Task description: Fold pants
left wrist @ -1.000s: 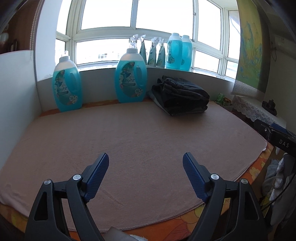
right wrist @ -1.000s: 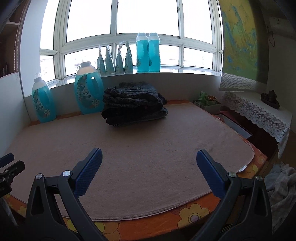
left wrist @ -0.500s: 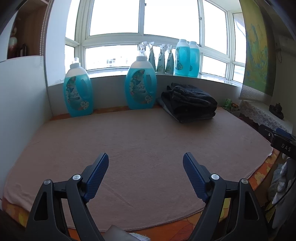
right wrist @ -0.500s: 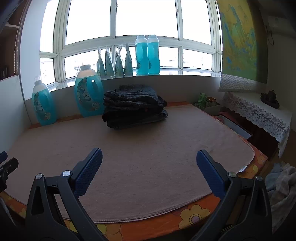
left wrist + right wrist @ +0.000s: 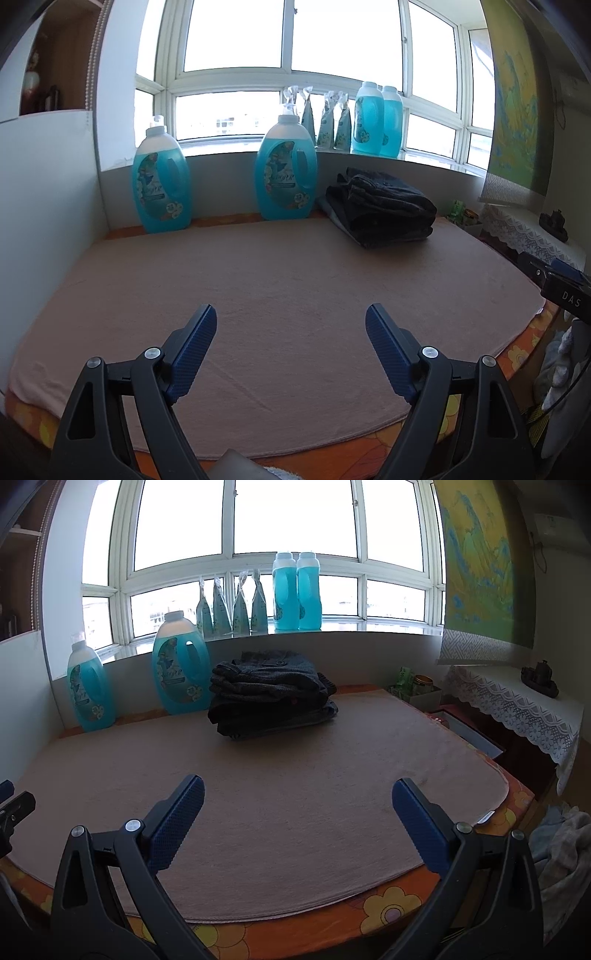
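A stack of folded dark pants [image 5: 384, 208] lies at the far side of the pink cloth-covered table [image 5: 277, 280], near the window wall; it also shows in the right wrist view [image 5: 269, 694]. My left gripper [image 5: 290, 328] is open and empty above the table's near edge. My right gripper [image 5: 297, 805] is open and empty, also over the near edge, well short of the stack. The right gripper's body shows at the right edge of the left wrist view [image 5: 554, 280].
Two large blue detergent bottles [image 5: 286, 170] [image 5: 160, 182] stand at the back of the table beside the pants. More bottles and pouches [image 5: 295, 590] line the window sill. A lace-covered side table [image 5: 517, 698] is at the right. Loose clothes [image 5: 561, 849] lie low at the right.
Both cameras have tilted up and drawn back slightly, so the window and bottles sit lower and fuller in view. The pants stack has not moved. Both grippers stay open.
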